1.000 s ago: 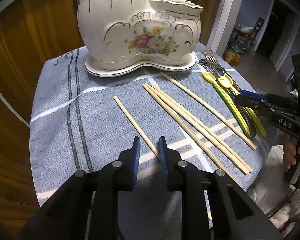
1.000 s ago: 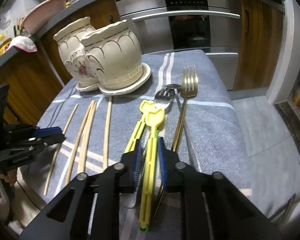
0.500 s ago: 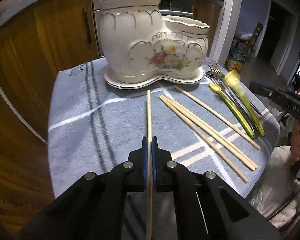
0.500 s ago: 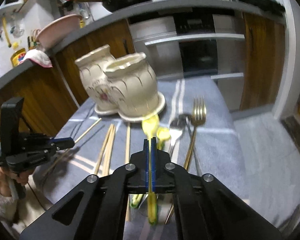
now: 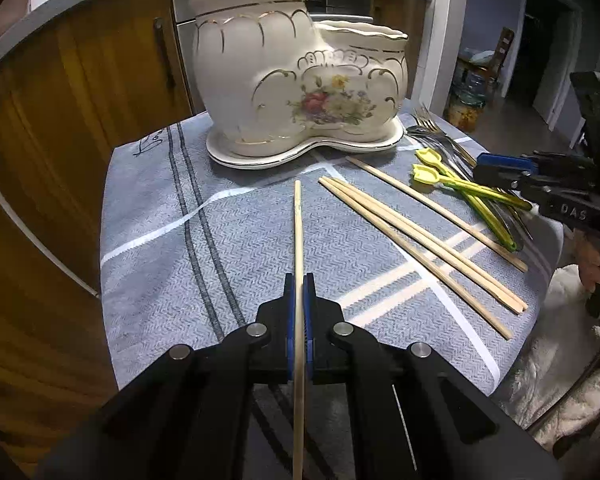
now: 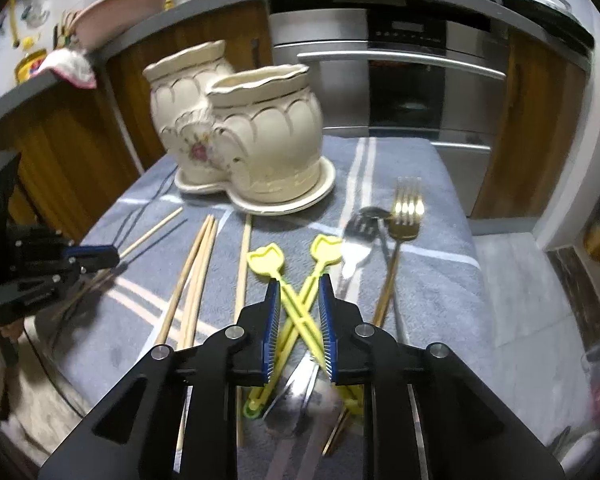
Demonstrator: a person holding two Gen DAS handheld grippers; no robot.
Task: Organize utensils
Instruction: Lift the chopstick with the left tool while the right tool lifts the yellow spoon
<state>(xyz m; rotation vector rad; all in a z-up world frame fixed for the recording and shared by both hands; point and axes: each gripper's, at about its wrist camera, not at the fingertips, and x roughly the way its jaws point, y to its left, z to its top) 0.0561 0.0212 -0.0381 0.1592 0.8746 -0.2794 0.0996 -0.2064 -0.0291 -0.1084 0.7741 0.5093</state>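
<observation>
My left gripper [image 5: 299, 280] is shut on a wooden chopstick [image 5: 298, 232] and holds it above the cloth, pointing at the cream two-pot ceramic holder [image 5: 284, 80]. Three more chopsticks [image 5: 416, 240] lie on the cloth to its right. My right gripper [image 6: 299, 280] is open and empty over two crossed yellow utensils [image 6: 300, 312], which lie on the cloth. A gold fork [image 6: 396, 256] and a silver fork [image 6: 352, 248] lie beside them. The holder [image 6: 260, 132] stands behind.
A blue-grey striped cloth [image 5: 160, 240] covers the small table, whose edges drop off on the left and near sides. Wooden cabinets [image 5: 80, 120] and an oven [image 6: 408, 80] stand behind. The left gripper [image 6: 84, 258] shows at the left of the right wrist view.
My left gripper closed on the chopstick and lifted it. My right gripper had closed on a yellow utensil and lifted it, then opened; the utensil now lies crossed over the other.
</observation>
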